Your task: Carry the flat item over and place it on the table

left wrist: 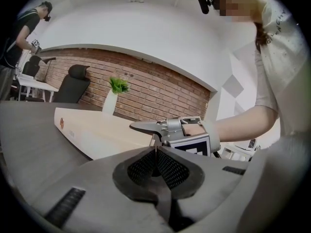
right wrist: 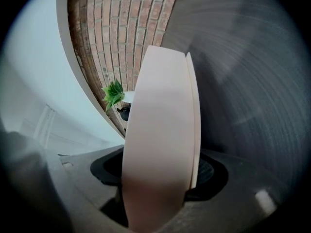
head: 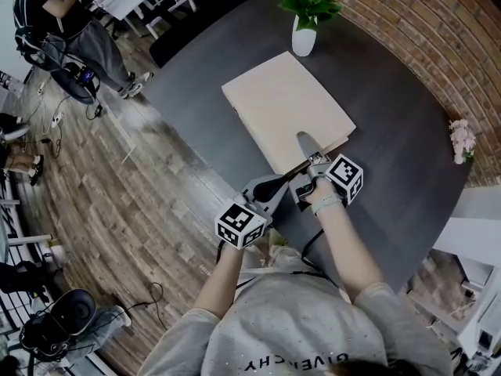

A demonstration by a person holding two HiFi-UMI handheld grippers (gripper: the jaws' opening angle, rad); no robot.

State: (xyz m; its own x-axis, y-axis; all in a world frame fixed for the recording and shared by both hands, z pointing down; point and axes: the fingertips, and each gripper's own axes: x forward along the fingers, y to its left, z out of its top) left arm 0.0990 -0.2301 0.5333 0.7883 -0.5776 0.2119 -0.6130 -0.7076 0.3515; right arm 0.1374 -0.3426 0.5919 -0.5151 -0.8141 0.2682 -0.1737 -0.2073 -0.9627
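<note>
The flat beige item (head: 286,108) lies flat on the dark round table (head: 391,131). My right gripper (head: 305,149) is at its near edge, one jaw over the top and the other hidden beneath. In the right gripper view the item (right wrist: 160,130) fills the space between the jaws, and dark pad (right wrist: 210,171) shows beside its edge, so the jaws stand wide and do not press on it. My left gripper (head: 296,177) hovers just left of the right one, with its jaws shut (left wrist: 155,152) and nothing between them. It looks across the item (left wrist: 97,127).
A green plant in a white vase (head: 305,34) stands on the table just beyond the item's far corner. Pink flowers (head: 462,141) sit by the brick wall at the right. A person (head: 63,22) and white furniture are far off on the wooden floor.
</note>
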